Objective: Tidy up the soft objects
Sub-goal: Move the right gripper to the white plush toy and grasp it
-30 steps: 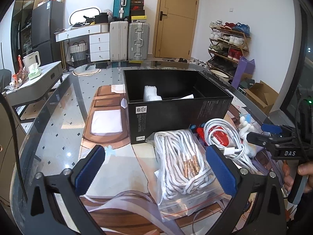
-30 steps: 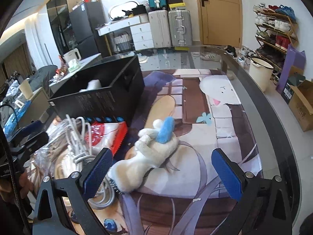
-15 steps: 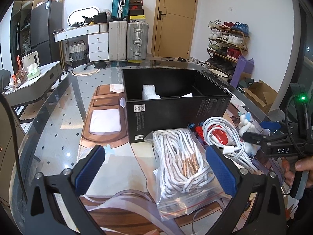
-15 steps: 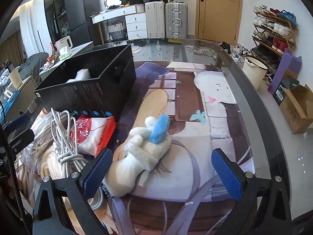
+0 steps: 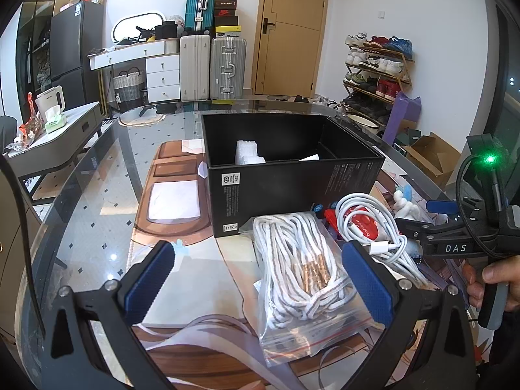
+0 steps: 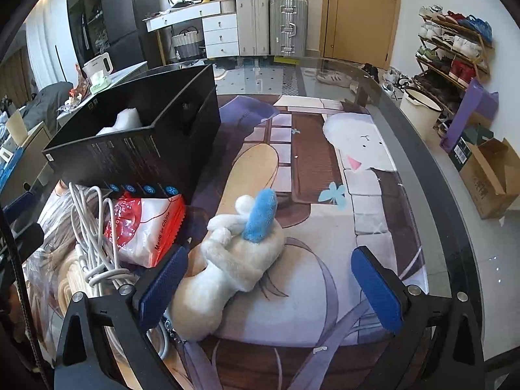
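A white plush toy [image 6: 234, 260] with a blue ear lies on the table mat, between my right gripper's [image 6: 269, 289] open fingers, nearer the left one. A black open box [image 5: 289, 169] holds a white soft object [image 5: 247, 153]; the box also shows in the right wrist view [image 6: 139, 149]. A clear zip bag of white rope [image 5: 302, 273] lies between my left gripper's [image 5: 260, 286] open fingers. A coiled white cable [image 5: 373, 227] lies on a red and white packet [image 6: 149, 227] beside the box. Both grippers are empty.
The glass table's curved edge [image 6: 455, 214] runs along the right. A printed mat [image 6: 308, 169] covers the table's middle. The right gripper's body [image 5: 464, 237] and the hand holding it show at the right of the left wrist view.
The right gripper has moved closer to the plush toy, which now sits larger between its fingers. The left gripper has hardly moved.
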Demonstrator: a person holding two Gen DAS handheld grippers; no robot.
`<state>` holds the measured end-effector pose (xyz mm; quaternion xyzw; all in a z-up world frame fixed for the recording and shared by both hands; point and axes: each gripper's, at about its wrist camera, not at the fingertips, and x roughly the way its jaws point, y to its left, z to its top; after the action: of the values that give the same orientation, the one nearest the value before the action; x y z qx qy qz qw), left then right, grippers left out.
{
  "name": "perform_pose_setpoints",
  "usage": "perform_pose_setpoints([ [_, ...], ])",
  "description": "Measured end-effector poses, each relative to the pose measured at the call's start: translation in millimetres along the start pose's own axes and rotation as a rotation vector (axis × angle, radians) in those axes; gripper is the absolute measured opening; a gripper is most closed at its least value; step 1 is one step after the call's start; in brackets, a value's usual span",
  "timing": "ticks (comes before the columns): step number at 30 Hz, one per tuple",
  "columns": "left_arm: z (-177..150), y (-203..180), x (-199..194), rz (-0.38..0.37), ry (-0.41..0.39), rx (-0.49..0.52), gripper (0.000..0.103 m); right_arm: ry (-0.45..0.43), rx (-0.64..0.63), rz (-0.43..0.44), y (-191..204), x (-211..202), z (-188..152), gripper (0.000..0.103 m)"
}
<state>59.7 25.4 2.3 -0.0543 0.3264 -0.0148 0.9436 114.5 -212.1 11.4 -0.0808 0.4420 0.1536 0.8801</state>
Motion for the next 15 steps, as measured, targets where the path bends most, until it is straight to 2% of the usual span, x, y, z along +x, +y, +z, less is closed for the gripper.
perform_pose_setpoints([
  [10,-0.2,-0.2,0.0,0.0,0.0,0.001,0.103,-0.01,-0.042,0.013,-8.4,-8.3,-8.5,0.097],
  [13,-0.3,-0.1,0.0,0.001,0.001,0.0,0.103,-0.014,-0.054,0.026,-8.3,-10.8,-11.3,0.093],
  [15,-0.2,-0.1,0.1,-0.001,0.0,0.001,0.103,-0.014,-0.059,0.042,-6.2,-10.8,-12.6,0.087],
])
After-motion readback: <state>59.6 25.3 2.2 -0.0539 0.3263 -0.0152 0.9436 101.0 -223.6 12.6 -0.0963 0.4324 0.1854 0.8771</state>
